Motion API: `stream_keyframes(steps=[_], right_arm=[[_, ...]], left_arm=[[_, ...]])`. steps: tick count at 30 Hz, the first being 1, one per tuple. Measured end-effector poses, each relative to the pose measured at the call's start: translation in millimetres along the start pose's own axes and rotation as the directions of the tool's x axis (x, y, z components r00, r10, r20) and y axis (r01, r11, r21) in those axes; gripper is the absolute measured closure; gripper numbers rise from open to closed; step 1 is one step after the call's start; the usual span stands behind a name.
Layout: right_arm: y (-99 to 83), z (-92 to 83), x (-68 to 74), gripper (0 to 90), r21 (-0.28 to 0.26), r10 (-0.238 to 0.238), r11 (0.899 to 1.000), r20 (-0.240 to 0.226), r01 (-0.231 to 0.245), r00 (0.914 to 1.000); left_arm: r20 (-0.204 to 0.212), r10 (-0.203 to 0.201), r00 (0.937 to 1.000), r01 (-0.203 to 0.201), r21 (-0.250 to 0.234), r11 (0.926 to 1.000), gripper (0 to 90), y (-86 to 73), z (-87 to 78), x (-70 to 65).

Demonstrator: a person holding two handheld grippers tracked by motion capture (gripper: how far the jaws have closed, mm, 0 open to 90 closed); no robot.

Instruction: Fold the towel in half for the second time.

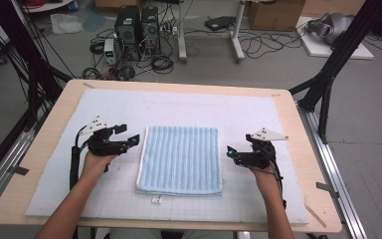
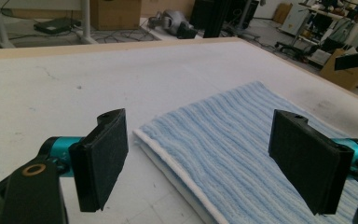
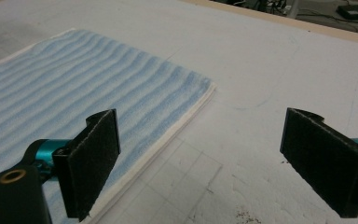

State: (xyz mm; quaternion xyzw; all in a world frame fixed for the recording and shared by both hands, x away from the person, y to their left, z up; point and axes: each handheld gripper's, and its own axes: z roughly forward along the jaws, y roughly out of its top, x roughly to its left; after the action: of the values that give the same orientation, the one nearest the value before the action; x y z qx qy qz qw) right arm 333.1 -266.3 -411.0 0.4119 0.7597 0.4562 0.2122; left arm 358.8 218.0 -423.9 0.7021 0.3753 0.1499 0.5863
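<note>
My left gripper (image 1: pixel 135 139) and right gripper (image 1: pixel 230 151) gape empty beside the folded towel (image 1: pixel 180 158); pinching shallow (just one layer) might unfold it.

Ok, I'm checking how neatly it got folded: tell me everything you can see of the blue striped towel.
The light blue striped terry towel lies flat, folded into a neat rectangle of stacked layers, with a white border along its edges and a small white tag at the near edge. It rests mid-way on the white gridded foam mat. Nothing else touches it.

Ribbed terry-cloth towel (image 1: pixel 180 158) – soft, matt – on a rough white foam mat (image 1: pixel 189 107).
</note>
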Motion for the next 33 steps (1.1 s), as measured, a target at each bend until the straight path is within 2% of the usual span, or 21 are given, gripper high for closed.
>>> stream_keyframes(steps=[9, 13, 16, 19, 22, 25, 26, 29, 30, 33], right_arm=[[-1.4, 2.3, 1.8, 11.0, 0.011, -0.002, 1.000, -0.008, 0.002, 1.0000], [-1.5, 3.3, 2.5, 11.0, 0.018, 0.001, 1.000, -0.012, -0.001, 0.9999], [-1.5, 3.5, 3.7, 11.0, 0.025, -0.002, 1.000, -0.020, 0.003, 0.9998], [-1.4, 3.2, 3.6, 11.0, 0.018, 0.001, 1.000, -0.028, 0.000, 0.9996], [-1.4, 2.6, 3.6, 11.1, 0.016, 0.015, 1.000, -0.033, -0.015, 0.9994], [-1.3, 1.6, 1.8, 11.0, 0.006, 0.021, 1.000, -0.033, -0.021, 0.9992], [-1.6, 1.0, 0.7, 11.0, 0.005, 0.038, 0.999, -0.034, -0.037, 0.9987], [-2.0, 0.9, -0.5, 11.0, 0.006, 0.037, 0.999, -0.033, -0.037, 0.9988], [-2.0, 1.0, -0.4, 11.0, 0.005, 0.037, 0.999, -0.033, -0.037, 0.9988], [-2.1, 1.2, -0.2, 11.0, 0.008, 0.035, 0.999, -0.032, -0.035, 0.9989]], left_arm=[[-0.017, -0.022, 0.9996, 0.022, 0.005, 0.9997, 20.4, -1.3, 0.0, 4.0], [-0.031, -0.017, 0.9994, 0.018, 0.021, 0.9996, 20.4, -1.7, 0.3, 4.6], [-0.055, 0.006, 0.9985, -0.003, 0.051, 0.9987, 21.8, -2.3, 0.9, 4.2], [-0.066, 0.011, 0.9978, -0.007, 0.057, 0.9983, 22.7, -2.5, 2.4, 6.0], [-0.084, -0.005, 0.9964, 0.012, 0.077, 0.9969, 24.0, 0.0, 6.2, 10.4], [-0.102, -0.017, 0.9946, 0.027, 0.098, 0.9948, 26.3, 3.4, 15.1, 15.7], [-0.105, -0.016, 0.9944, 0.030, 0.125, 0.9917, 27.9, 5.6, 21.2, 18.1], [-0.099, -0.010, 0.9950, 0.027, 0.168, 0.9854, 32.0, 10.2, 36.5, 22.1], [-0.114, -0.012, 0.9934, 0.033, 0.186, 0.9819, 32.8, 12.9, 47.2, 25.3], [-0.115, -0.014, 0.9933, 0.035, 0.185, 0.9821, 34.1, 13.4, 56.6, 27.1]])
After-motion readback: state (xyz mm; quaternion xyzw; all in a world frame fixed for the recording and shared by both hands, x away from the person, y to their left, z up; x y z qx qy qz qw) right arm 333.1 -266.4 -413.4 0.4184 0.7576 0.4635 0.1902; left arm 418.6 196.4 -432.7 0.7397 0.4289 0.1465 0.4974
